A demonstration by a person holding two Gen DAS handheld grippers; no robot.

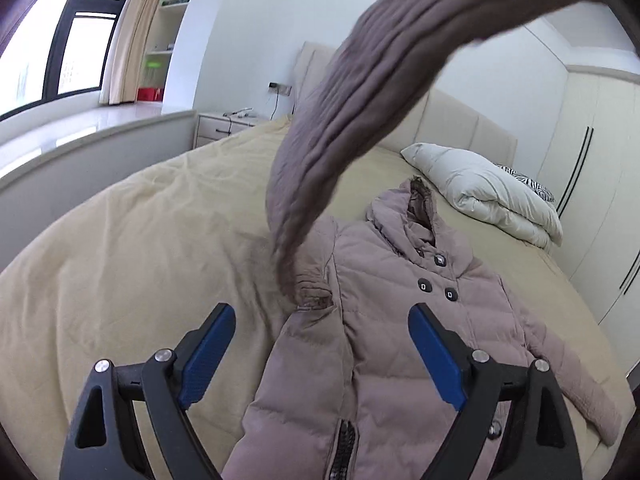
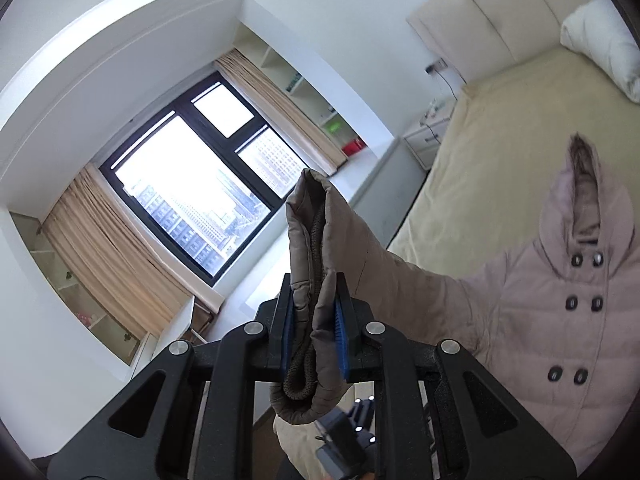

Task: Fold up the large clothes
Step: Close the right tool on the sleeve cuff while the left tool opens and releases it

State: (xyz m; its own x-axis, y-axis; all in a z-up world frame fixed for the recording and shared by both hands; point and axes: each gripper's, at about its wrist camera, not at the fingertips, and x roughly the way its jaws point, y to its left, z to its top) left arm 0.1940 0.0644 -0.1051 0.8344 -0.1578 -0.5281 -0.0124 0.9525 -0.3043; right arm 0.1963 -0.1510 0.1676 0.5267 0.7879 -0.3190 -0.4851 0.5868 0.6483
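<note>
Now, with right gripper (image 2: 315, 336) fingers clenched on the sleeve cuff (image 2: 310, 240) and left gripper (image 1: 322, 354) released, best laid flat across the coat (image 1: 384, 320) chest, below the hood (image 1: 408, 216).

Light: bright daylight from window (image 2: 192, 196), glass blown out
Blur: raised sleeve (image 1: 360, 92) motion-smeared
Edges: fisheye bending, dark corners

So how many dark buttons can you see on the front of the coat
6 in the right wrist view, in three pairs on the coat: top, middle, bottom. More may be hidden lower down.
</note>
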